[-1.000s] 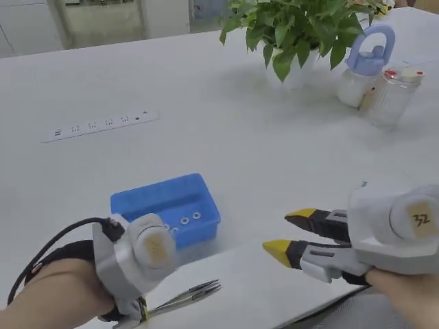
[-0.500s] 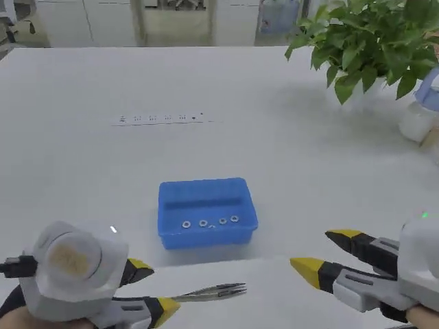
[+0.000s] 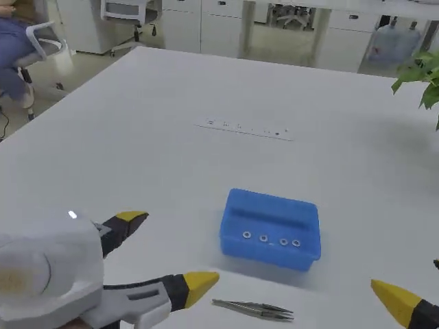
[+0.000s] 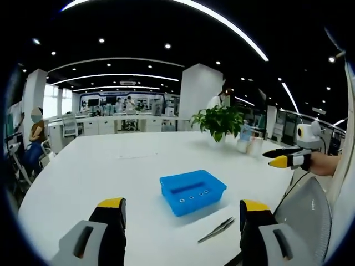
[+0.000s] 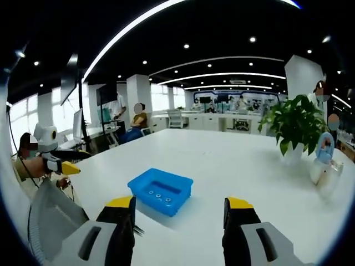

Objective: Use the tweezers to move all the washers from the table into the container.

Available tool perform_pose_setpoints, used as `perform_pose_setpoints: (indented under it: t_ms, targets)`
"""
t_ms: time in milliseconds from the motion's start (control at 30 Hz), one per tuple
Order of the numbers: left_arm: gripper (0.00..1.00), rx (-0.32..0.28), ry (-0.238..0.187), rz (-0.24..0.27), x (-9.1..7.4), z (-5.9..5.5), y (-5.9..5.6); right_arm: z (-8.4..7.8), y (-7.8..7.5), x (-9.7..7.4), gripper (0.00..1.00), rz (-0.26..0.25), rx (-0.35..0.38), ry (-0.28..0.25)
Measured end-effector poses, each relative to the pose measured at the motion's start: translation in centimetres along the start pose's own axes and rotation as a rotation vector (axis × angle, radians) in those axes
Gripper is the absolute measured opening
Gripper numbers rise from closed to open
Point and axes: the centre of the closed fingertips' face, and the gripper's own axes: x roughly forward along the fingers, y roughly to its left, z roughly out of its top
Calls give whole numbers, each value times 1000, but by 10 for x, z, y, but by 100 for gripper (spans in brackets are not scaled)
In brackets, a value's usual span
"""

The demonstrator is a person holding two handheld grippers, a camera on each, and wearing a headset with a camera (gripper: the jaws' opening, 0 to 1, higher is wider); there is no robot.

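Metal tweezers [image 3: 252,309] lie between left gripper [image 3: 171,248] and right gripper [image 5: 178,204]; both grippers' fingers [image 3: 199,281] spread, empty.

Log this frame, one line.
left claw: open, empty | right claw: open, empty | tweezers: lying on table | washers: four in blue container

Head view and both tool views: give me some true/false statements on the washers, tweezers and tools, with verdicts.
1. Four washers lie inside the blue container. True.
2. The left tool is shut on the tweezers. False: its jaws stand open and the tweezers lie free on the table.
3. The tweezers lie on the person's side of the container. True.
4. The right tool is shut. False: its jaws stand apart and hold nothing.
5. The power strip lies between the container and the tweezers. False: it lies beyond the container, farther from the person.
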Motion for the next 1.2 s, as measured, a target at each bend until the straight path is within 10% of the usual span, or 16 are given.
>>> perform_pose_setpoints:
  t_ms: [367,1200]
  targets:
    - [99,21,-72,88,-5,19,10,28,-4,7,98,-23,36,-144]
    - [99,62,-89,85,-13,32,13,31,-6,3,97,-61,67,-171]
